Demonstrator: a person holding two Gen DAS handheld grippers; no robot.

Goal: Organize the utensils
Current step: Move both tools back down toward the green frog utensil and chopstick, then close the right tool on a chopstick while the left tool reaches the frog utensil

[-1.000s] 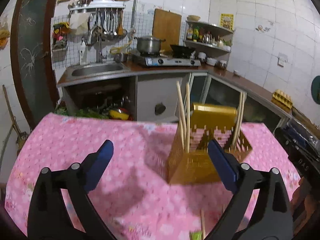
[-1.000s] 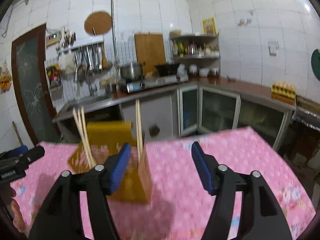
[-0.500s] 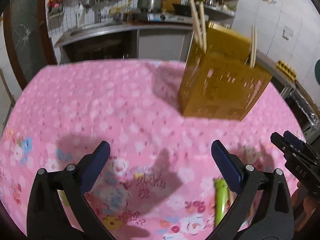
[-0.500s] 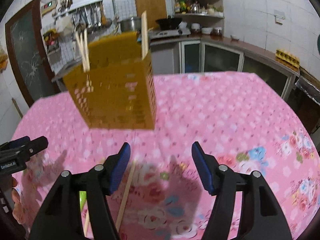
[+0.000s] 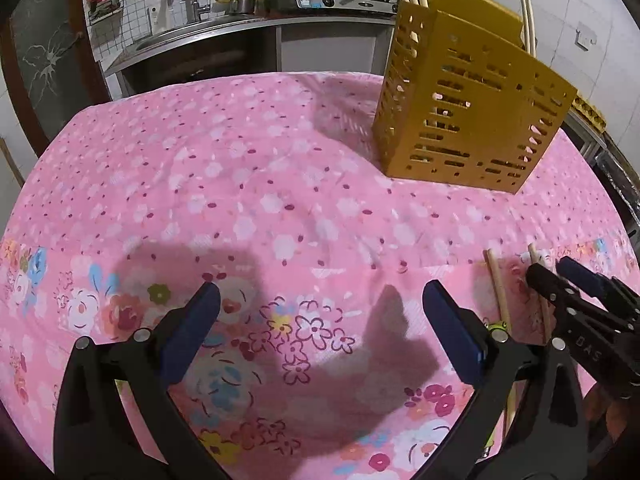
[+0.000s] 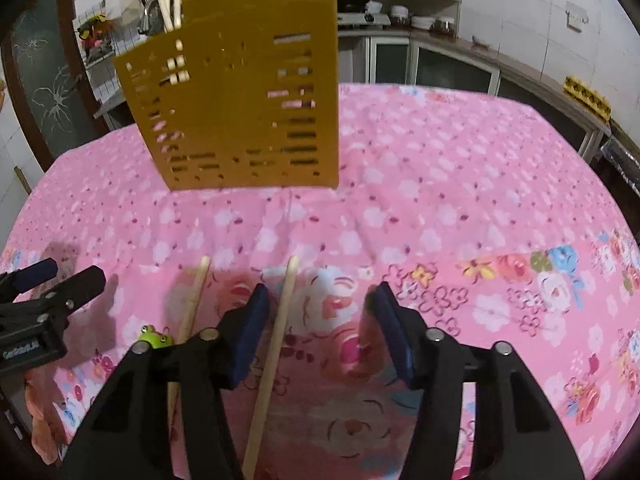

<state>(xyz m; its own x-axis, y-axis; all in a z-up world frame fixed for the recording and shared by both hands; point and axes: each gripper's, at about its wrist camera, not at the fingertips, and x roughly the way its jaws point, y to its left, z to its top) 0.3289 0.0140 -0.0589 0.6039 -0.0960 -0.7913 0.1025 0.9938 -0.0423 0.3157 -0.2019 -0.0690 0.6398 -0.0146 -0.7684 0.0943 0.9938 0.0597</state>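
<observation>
1. The right gripper [image 6: 320, 320] hangs low over the pink floral tablecloth [image 6: 460, 184]; its jaws are closing, one loose chopstick [image 6: 276, 332] lying between them, unpinched.
2. A second chopstick [image 6: 194, 296] lies just outside its left finger, beside a green frog-topped piece [image 6: 154, 336].
3. The left gripper [image 5: 320, 320] stands wide apart over bare cloth.
4. The yellow slotted holder [image 6: 248, 96] stands upright further back; chopsticks poke from its top.
</observation>
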